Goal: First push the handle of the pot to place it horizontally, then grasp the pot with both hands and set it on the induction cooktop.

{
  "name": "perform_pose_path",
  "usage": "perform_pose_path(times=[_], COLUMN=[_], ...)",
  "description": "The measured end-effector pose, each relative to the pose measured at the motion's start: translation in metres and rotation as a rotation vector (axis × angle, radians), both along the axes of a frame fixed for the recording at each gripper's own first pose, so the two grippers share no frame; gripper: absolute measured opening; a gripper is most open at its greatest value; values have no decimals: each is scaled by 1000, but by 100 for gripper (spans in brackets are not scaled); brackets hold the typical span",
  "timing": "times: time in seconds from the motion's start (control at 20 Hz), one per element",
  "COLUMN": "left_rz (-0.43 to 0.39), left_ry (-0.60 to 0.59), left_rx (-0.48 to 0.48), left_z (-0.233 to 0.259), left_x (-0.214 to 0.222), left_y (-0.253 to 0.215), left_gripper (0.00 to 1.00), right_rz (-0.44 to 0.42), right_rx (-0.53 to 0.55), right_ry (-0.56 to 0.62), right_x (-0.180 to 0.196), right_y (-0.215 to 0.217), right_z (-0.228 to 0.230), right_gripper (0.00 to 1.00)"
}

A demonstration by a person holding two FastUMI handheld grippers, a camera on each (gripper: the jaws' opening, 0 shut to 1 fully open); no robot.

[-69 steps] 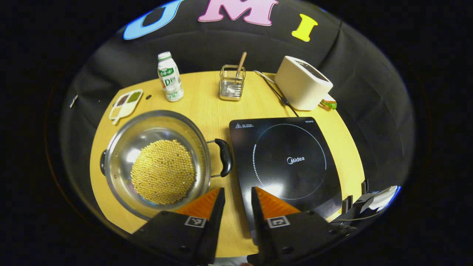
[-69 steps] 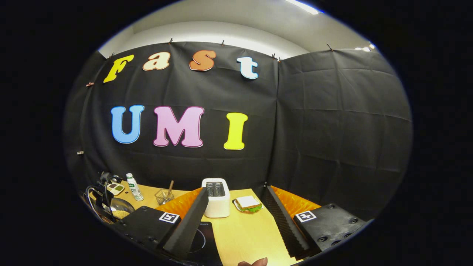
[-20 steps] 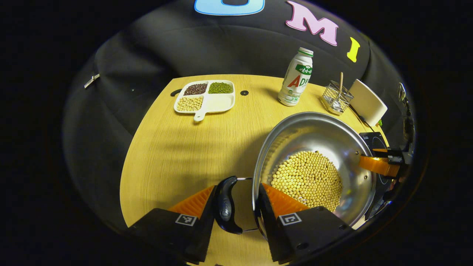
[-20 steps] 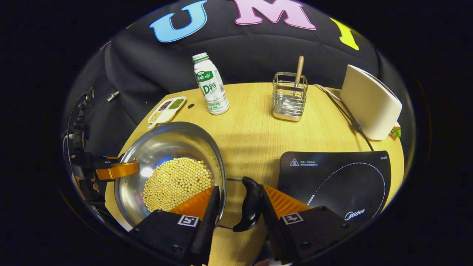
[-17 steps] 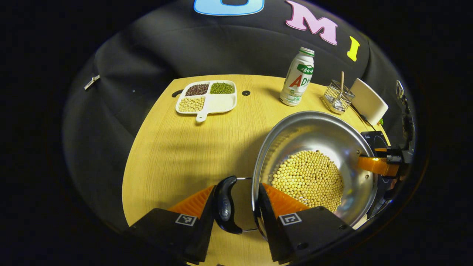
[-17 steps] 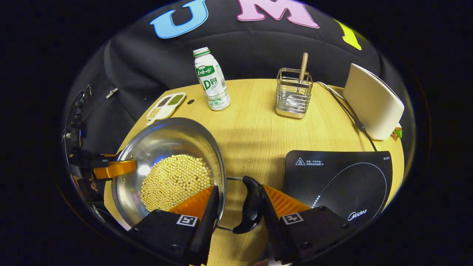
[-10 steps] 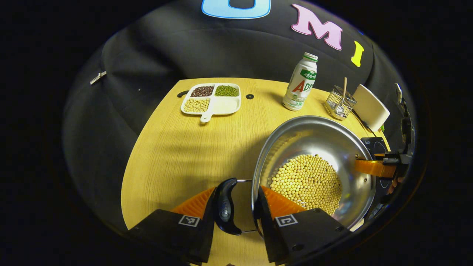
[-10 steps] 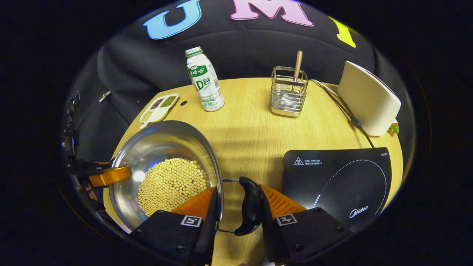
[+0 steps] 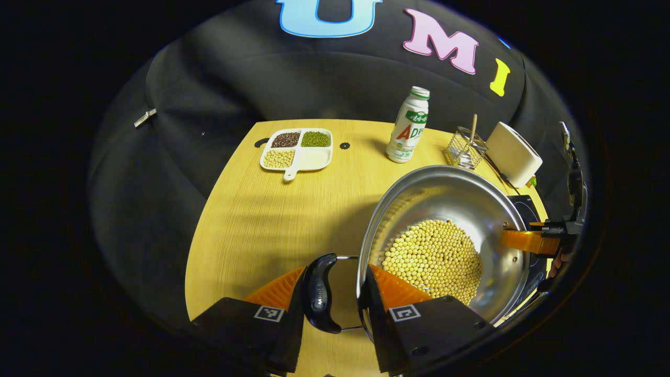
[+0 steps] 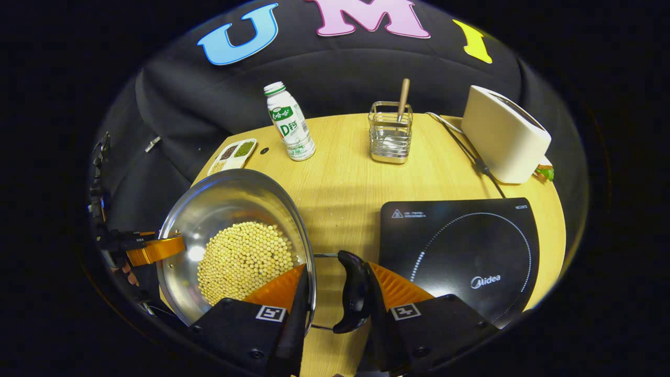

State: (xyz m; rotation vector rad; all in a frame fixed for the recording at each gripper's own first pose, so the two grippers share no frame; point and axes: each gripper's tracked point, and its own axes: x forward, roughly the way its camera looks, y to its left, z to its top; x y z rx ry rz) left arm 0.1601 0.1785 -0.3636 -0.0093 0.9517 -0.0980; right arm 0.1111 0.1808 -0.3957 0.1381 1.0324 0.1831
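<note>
Left of the cooktop (image 10: 460, 251), the pot (image 10: 235, 246) of beans sits over the table (image 10: 345, 188). Left gripper (image 9: 335, 283) clamps one handle (image 9: 318, 293); right gripper (image 10: 335, 285) clamps the other handle (image 10: 353, 296).

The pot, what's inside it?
The pot holds a heap of small yellow beans spread over its base. One finger of each gripper also reaches in over the rim. The pot's bottom beneath the beans is covered, so how deep they lie stays unknown.

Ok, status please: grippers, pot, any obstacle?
Grippers: left gripper and right gripper each shut on pot, handle plus rim. Pot beside cooktop, not on it. Nothing between them.
</note>
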Motion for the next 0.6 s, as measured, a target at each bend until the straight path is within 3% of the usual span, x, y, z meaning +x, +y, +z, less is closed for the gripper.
perform_pose_path(times=[0.2, 0.25, 0.35, 0.6], left_rz=[-26, -33, -44, -84], left_ry=[-8, -5, -1, -9], left_rx=[3, 3, -1, -24], left_z=[23, 27, 34, 44], left_x=[-8, -10, -12, -13], left_y=[-30, -38, -59, -119], left_gripper=[58, 58, 58, 56], right_rz=[-23, -29, -44, -71], right_rx=[2, 1, -1, -21], right_ry=[-15, -12, -7, -21], right_x=[-8, -11, -15, -18], right_y=[-31, -40, -62, -124], right_z=[23, 27, 33, 48], right_gripper=[53, 57, 53, 57])
